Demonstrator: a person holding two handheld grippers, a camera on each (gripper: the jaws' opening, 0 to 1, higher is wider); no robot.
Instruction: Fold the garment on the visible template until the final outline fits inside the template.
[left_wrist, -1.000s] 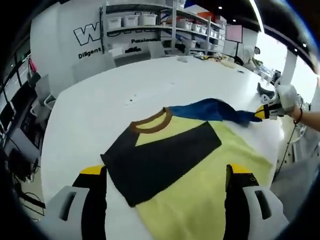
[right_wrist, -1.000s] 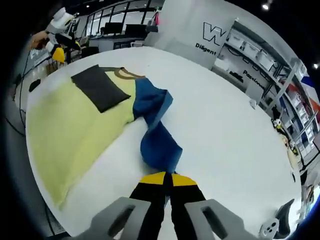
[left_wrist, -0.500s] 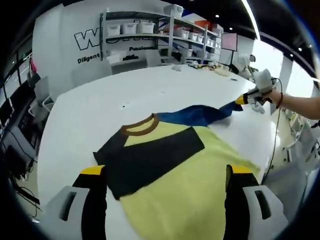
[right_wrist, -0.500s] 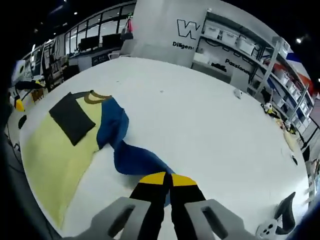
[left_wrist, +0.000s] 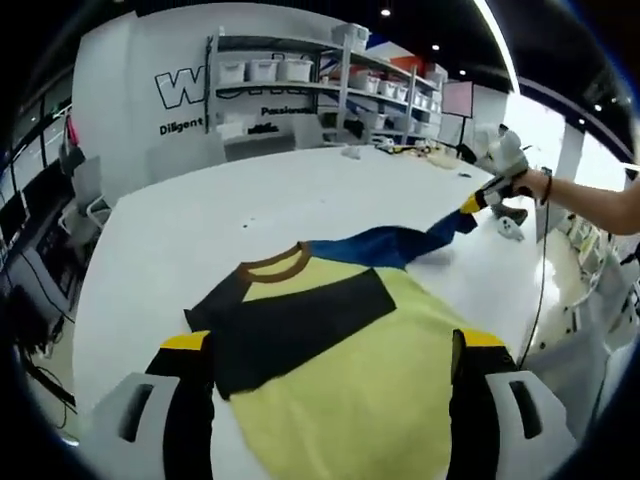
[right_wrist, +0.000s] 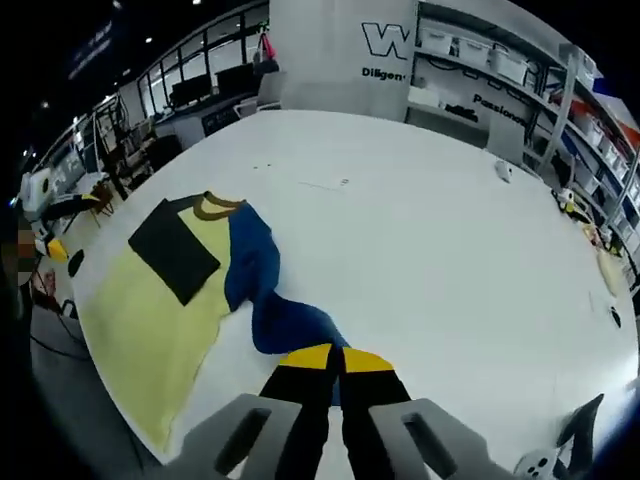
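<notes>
The soft yellow, black and blue shirt (left_wrist: 340, 330) draped limply; right tool (right_wrist: 335, 360) pinched its blue sleeve (right_wrist: 290, 325), left tool (left_wrist: 335, 345) gaped empty.

Big white table (left_wrist: 200, 215) is taking up most of the space, kind of rounded at the edges. Behind it a white wall (left_wrist: 120, 60) is showing big black lettering (left_wrist: 180, 85), partly cut off. Metal shelving (left_wrist: 290, 70) is standing along that wall, holding white storage bins (left_wrist: 262, 69). Strip lights (left_wrist: 495, 35) are glowing on the dark ceiling. In the right gripper view, desks with monitors (right_wrist: 205, 88) are sitting along dark windows (right_wrist: 200, 45) at the far side.
</notes>
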